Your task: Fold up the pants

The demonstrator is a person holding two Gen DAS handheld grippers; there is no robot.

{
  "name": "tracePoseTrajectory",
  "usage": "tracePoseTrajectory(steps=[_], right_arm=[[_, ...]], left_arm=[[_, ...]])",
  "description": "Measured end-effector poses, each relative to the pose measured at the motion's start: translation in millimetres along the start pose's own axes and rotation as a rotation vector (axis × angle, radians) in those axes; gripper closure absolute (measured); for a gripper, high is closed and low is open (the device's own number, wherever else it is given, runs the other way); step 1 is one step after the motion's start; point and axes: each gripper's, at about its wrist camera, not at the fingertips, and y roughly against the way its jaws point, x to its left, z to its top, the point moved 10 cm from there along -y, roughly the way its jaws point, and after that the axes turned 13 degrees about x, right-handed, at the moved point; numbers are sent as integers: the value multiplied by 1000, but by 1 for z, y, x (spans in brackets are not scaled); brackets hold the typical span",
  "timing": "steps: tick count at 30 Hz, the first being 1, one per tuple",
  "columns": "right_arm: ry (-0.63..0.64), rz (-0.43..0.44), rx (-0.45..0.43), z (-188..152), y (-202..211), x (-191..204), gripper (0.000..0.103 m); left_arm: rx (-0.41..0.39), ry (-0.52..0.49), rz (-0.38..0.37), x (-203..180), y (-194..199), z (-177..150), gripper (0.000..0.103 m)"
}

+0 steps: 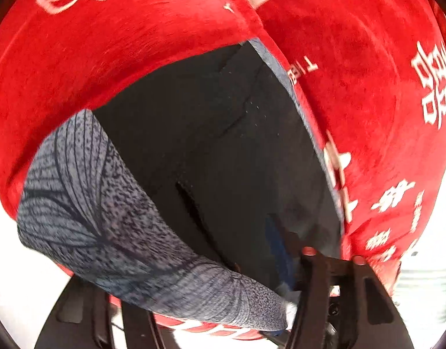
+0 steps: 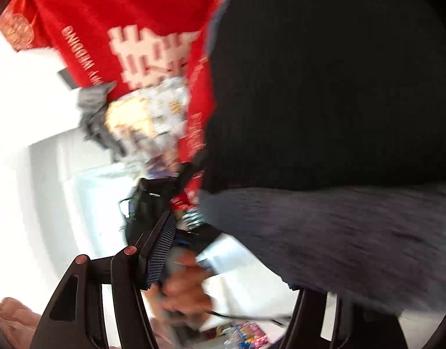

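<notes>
1. Two wrist views, both filled mostly by the pants (image 1: 217,151): black cloth with a grey speckled lining or cuff folded over the near edge.
2. The pants lie on a red blanket (image 1: 135,58) with white characters printed on it. The blanket shows above, left and right of the pants in the left wrist view.
3. Left gripper (image 1: 211,314): the grey flap of the pants drapes across the space between its fingers. The right finger (image 1: 319,285) shows near the flap's end; the left one is mostly under cloth. Cannot tell whether it clamps the cloth or is just under it.
4. Right gripper (image 2: 237,261): heavy motion blur. The left finger (image 2: 160,250), with a blue ribbed pad, stands clear of the pants. The right finger is under the grey flap (image 2: 339,232), hidden. Cannot tell open or closed.
5. In the right wrist view the pants (image 2: 324,87) fill the right side and the blanket (image 2: 121,14) lies to their left.
6. Below the pants in that view is the person's hand (image 2: 185,285), blurred, on the black left gripper (image 2: 147,200).
</notes>
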Motion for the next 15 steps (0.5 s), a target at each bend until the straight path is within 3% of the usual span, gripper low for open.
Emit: tracePoseTrajectory(steps=[4, 7, 8, 9, 11, 15], right_arm=[[-148, -19, -142, -15, 60, -52, 35], [-235, -1, -231, -21, 95, -73, 47], [-257, 18, -256, -21, 103, -77, 64], [-282, 68, -294, -19, 114, -79, 92], [-285, 71, -335, -15, 126, -73, 96], [-109, -64, -321, 2, 145, -24, 97]], left_arm=[[49, -49, 46, 3, 0, -2, 66], [89, -77, 61, 2, 4, -7, 72], [98, -92, 81, 1, 4, -7, 72], [109, -111, 105, -2, 5, -6, 72], [113, -134, 134, -11, 7, -6, 72], [75, -175, 143, -43, 23, 4, 72]])
